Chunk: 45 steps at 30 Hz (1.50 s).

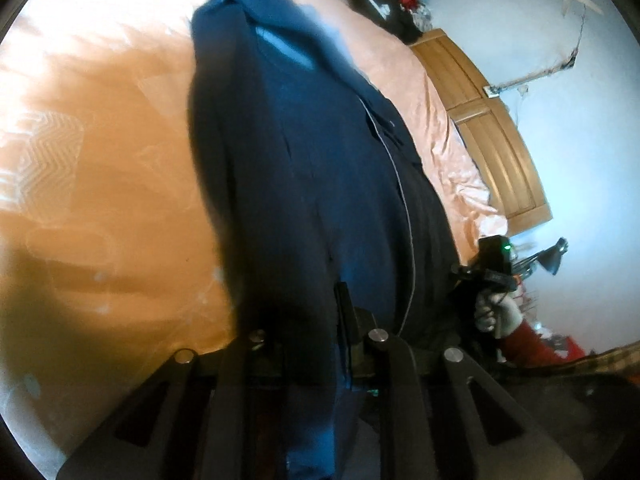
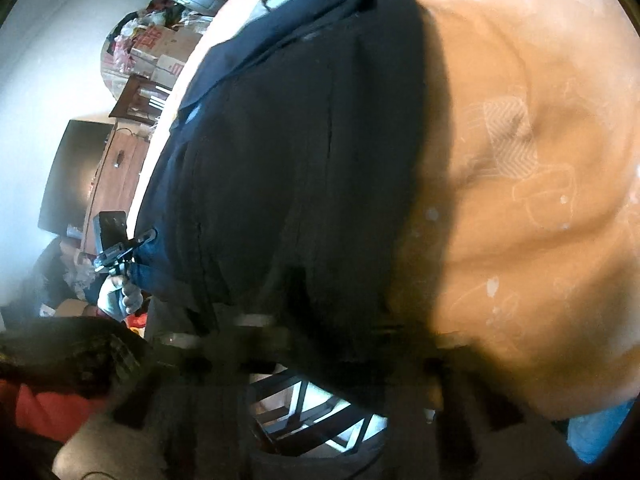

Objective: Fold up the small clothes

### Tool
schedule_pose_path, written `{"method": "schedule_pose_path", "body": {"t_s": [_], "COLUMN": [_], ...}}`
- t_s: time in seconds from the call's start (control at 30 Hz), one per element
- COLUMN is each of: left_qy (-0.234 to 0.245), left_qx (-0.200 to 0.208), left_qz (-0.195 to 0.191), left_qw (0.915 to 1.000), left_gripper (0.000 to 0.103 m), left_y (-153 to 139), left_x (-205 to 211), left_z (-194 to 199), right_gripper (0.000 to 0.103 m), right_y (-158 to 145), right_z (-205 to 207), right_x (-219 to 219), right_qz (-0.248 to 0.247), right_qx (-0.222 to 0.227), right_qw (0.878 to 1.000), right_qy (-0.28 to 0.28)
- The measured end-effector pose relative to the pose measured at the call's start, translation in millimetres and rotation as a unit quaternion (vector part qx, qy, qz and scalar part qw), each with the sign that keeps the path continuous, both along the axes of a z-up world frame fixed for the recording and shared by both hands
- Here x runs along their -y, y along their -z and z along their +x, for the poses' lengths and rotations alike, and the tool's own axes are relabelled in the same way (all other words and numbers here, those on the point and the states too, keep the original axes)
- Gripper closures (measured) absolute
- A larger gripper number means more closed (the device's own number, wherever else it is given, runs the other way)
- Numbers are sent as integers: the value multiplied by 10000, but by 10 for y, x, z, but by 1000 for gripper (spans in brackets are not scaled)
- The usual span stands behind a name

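the right gripper (image 2: 320,344) was smeared by blur in its own view, its fingers lost under the dark garment (image 2: 304,160), so its grip could not be told. the left gripper (image 1: 316,344) had its fingertips buried in the same cloth. the garment's far end ran off the top edge.

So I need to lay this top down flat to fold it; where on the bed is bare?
The peach bedsheet is bare on the side away from the wooden headboard, bordered only by the dark blue garment held up by both tools. The strip between garment and headboard is narrow, with clutter beyond the bed.
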<state>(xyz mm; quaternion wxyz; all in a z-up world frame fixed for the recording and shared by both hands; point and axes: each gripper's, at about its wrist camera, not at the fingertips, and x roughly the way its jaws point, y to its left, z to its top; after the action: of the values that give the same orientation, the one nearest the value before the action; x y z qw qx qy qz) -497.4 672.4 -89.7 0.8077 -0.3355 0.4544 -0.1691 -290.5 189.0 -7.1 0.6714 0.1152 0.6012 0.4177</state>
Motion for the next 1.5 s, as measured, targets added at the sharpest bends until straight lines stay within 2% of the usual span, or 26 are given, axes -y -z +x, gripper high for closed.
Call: {"method": "schedule_pose_path", "body": {"t_s": [0.07, 0.17, 0.33, 0.43, 0.53, 0.6, 0.63, 0.7, 0.73, 0.77, 0.8, 0.87, 0.93, 0.97, 1.07, 1.13, 1.23, 1.3, 1.33, 1.37, 1.4, 1.43, 1.5], "left_qy": [20, -95, -240, -561, -1018, -1452, -1674, -2158, -2358, -2456, -2504, -2461, -2441, -2447, -2485, -2425, -2353, -2323, -2328, -2356, -2399, -2438, -2511], "left_qx": [81, 459, 1160, 1466, 1592, 1371, 1172, 454, 44, -289, -354, -58, 256, 388, 414, 358, 248, 226, 223, 213, 201, 193, 168], "left_qz": [75, -334, -1043, -1492, -1736, -1712, -1634, -1085, -895, -816, -751, -745, -571, -395, 44, 122, 311, 314, 307, 286, 253, 228, 172], "left_qw": [9999, 9983, 9875, 9763, 9665, 9648, 9652, 9693, 9677, 9655, 9646, 9664, 9677, 9680, 9677, 9694, 9711, 9719, 9718, 9712, 9703, 9694, 9677], "left_gripper": [101, 101, 101, 101, 100, 98, 93, 84, 61, 53, 52, 48, 33, 30, 28, 28, 28, 28, 27, 27, 27, 27, 26], "left_y": [-107, -343, -835, -1040, -1136, -1031, -923, -603, -436, -289, -227, -293, -453, -532, -619, -593, -567, -509, -490, -462, -422, -389, -317], "left_x": [64, 25, -178, -486, -819, -1041, -1148, -1325, -1399, -1446, -1468, -1471, -1484, -1494, -1536, -1524, -1534, -1541, -1505, -1477, -1463, -1468, -1446], "left_z": [2, 10, 188, 471, 959, 1389, 1577, 1983, 2120, 2234, 2300, 2322, 2309, 2291, 2257, 2225, 2123, 1992, 1945, 1915, 1860, 1810, 1706], "right_gripper": [99, 99, 99, 99, 98, 94, 91, 68, 56, 53, 52, 43, 40, 40, 40, 40, 45, 46, 53, 66, 72, 76, 74], "right_y": [-181, -442, -768, -895, -915, -839, -757, -486, -344, -219, -115, -22, 64, 113, 233, 194, 95, 110, 107, 112, 106, 99, 86], "right_z": [-46, -17, 197, 601, 1292, 1773, 1976, 2375, 2502, 2578, 2617, 2611, 2572, 2555, 2505, 2460, 2398, 2351, 2343, 2323, 2307, 2312, 2327], "right_x": [1, -19, -109, -135, -266, -410, -478, -576, -570, -564, -557, -540, -554, -561, -602, -678, -871, -989, -1052, -1060, -1037, -1010, -958], "right_qz": [278, 799, 1609, 2227, 2666, 2503, 2402, 1813, 1554, 1450, 1315, 1125, 997, 888, 623, 540, 365, 86, -107, -293, -435, -442, -428], "right_qx": [172, 244, 124, -141, -445, -466, -538, -738, -800, -866, -881, -717, -594, -547, -450, -216, 65, 222, 321, 447, 567, 595, 626], "right_qw": [9995, 9964, 9868, 9735, 9571, 9580, 9588, 9652, 9652, 9640, 9653, 9712, 9762, 9784, 9834, 9869, 9922, 9951, 9955, 9950, 9936, 9929, 9917], "right_qy": [48, 116, 163, 507, 1043, 1318, 1420, 1734, 1943, 2053, 2075, 1973, 1834, 1783, 1645, 1502, 1188, 962, 882, 847, 873, 927, 1042]}}
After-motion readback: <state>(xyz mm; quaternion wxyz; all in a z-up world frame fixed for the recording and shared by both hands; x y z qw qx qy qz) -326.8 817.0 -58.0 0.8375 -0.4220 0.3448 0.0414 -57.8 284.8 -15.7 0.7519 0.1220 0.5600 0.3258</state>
